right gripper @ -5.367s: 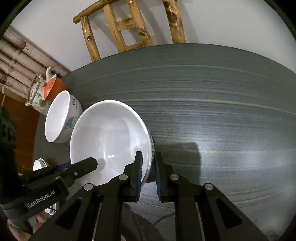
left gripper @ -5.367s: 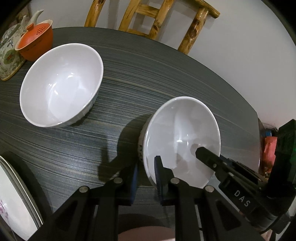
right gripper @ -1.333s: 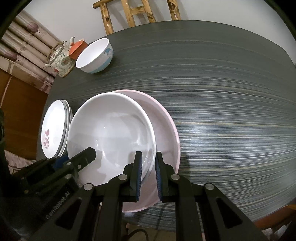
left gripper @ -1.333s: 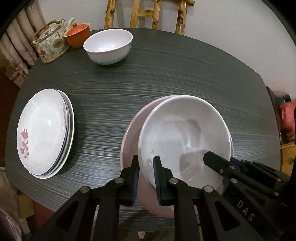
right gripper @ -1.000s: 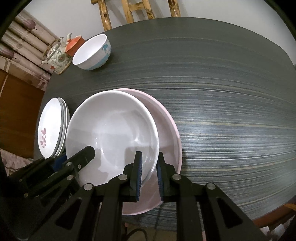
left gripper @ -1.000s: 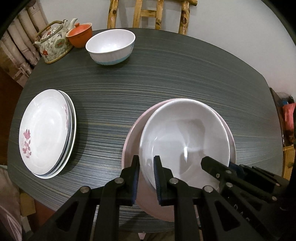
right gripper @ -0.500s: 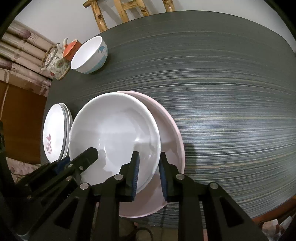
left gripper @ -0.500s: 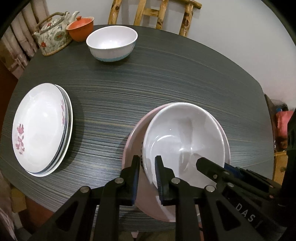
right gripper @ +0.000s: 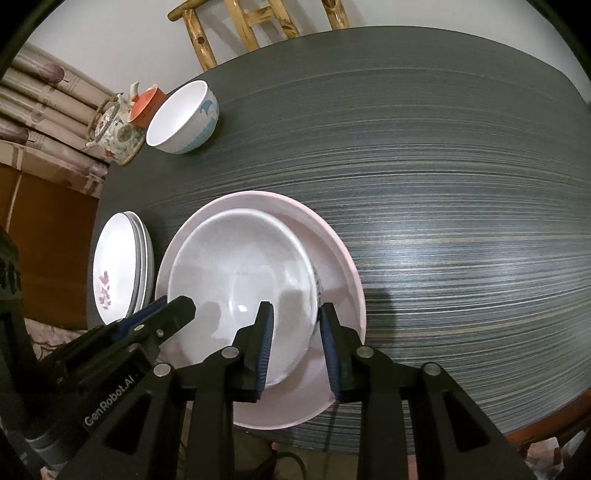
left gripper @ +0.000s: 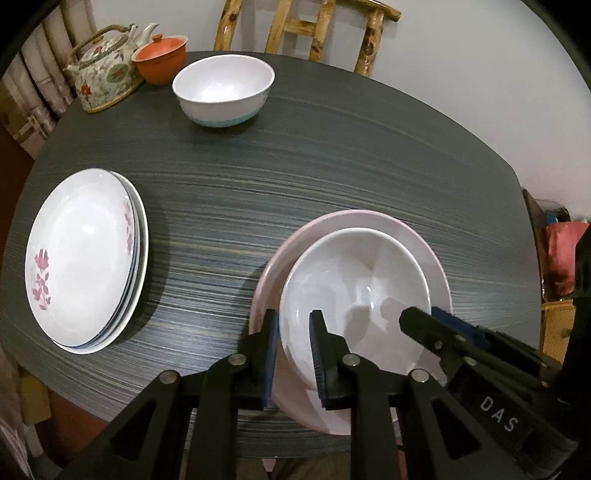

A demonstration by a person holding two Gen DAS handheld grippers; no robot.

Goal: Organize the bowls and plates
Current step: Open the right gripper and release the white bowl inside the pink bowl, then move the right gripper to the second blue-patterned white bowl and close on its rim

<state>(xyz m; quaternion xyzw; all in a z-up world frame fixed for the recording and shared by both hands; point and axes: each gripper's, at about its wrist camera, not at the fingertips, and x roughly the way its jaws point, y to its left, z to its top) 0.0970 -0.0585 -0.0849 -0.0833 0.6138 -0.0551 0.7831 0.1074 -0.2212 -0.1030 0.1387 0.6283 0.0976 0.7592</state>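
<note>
The large white ceramic bowl (left gripper: 354, 280) sits inside the wide pale-pink ceramic plate (left gripper: 413, 236) at the near right of the dark striped oval table (left gripper: 332, 158).

The left gripper (left gripper: 293, 350) straddles the bowl's near left rim. Its jaws stand apart, with one finger outside the rim over the pink plate and one inside the bowl; contact with the rim cannot be confirmed. The right gripper (right gripper: 295, 341) straddles the bowl's near right rim in the same manner, jaws parted, with a visible gap on both sides of the rim.

A stack of white plates with a pink flower print (left gripper: 81, 254) lies at the near left, well apart from the pink plate. A small white bowl with a blue band (left gripper: 223, 88) stands at the far left. Beside it are a floral ceramic teapot (left gripper: 103, 79) and an orange lidded cup (left gripper: 160, 62). A wooden chair (left gripper: 303, 33) stands beyond the table's far edge.
</note>
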